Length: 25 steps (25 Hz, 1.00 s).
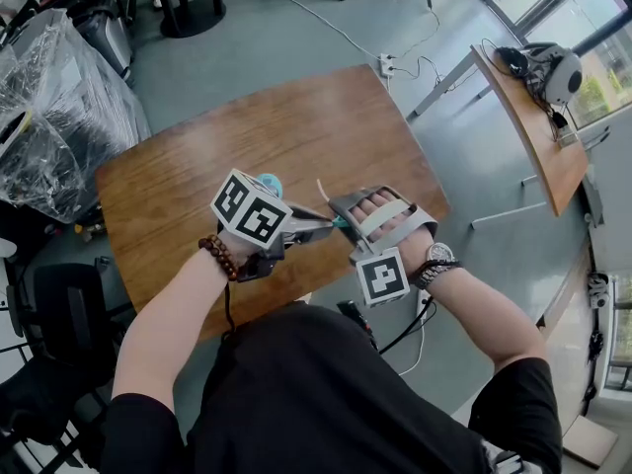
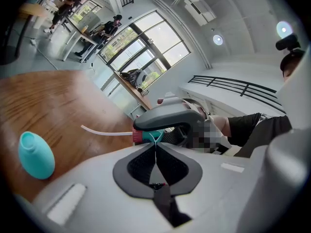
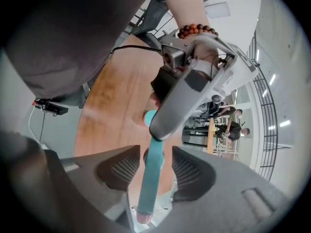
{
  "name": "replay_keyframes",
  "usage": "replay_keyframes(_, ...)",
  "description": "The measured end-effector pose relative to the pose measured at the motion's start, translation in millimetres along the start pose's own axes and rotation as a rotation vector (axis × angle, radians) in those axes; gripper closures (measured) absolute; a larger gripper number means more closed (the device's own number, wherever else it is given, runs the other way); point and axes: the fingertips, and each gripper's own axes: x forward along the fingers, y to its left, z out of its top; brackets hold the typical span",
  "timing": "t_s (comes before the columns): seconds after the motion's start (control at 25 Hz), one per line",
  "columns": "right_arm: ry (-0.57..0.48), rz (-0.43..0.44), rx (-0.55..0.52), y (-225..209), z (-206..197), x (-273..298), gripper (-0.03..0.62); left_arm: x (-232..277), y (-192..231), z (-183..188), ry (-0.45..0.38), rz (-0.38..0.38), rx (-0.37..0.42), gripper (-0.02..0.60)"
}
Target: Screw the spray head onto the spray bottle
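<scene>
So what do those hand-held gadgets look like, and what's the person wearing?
Each hand carries a pale grey plastic gripper with two jaws lined by dark dimpled pads: the left gripper and the right gripper. Each bears a white cube of black square markers. A black cable trails from the left one. The person wears a black short-sleeved top, a bead bracelet and a wristwatch.

Bright daylight from the windows [image 1: 563, 8]; gripper views bulge, dark-edged.

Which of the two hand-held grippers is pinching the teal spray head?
The left hand-held gripper: its jaws are shut on the spray head. The right hand-held gripper has its jaws apart, with gaps either side of the head.
</scene>
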Motion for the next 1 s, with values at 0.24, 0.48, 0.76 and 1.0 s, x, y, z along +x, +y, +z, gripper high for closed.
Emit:
replay_keyframes(0.24, 0.007, -0.008, -0.009, -0.7, -1.2, 0.8, 0.449, -1.3, -0.3, 0.7, -0.011, -0.015, -0.002, 0.558)
replay_keyframes(0.48, -0.002, -0.007, -0.009, 2.1, -0.6, 0.5, 0.471, -0.6, -2.2, 0.0, -0.012, -0.03, -0.014, 0.557)
replay_keyframes(0.76, 0.022, 0.033, 0.035, 7.6, -9.4, 3.7, 0.474, -1.7, 0.7, 2.9, -0.051, -0.013, -0.024, 0.507)
replay_keyframes(1.0, 0.032, 0.071, 0.06, 13.0, -17.8, 7.5, 0.474, -12.0, 7.8, 2.8, -0.078, 0.021, -0.027, 0.42)
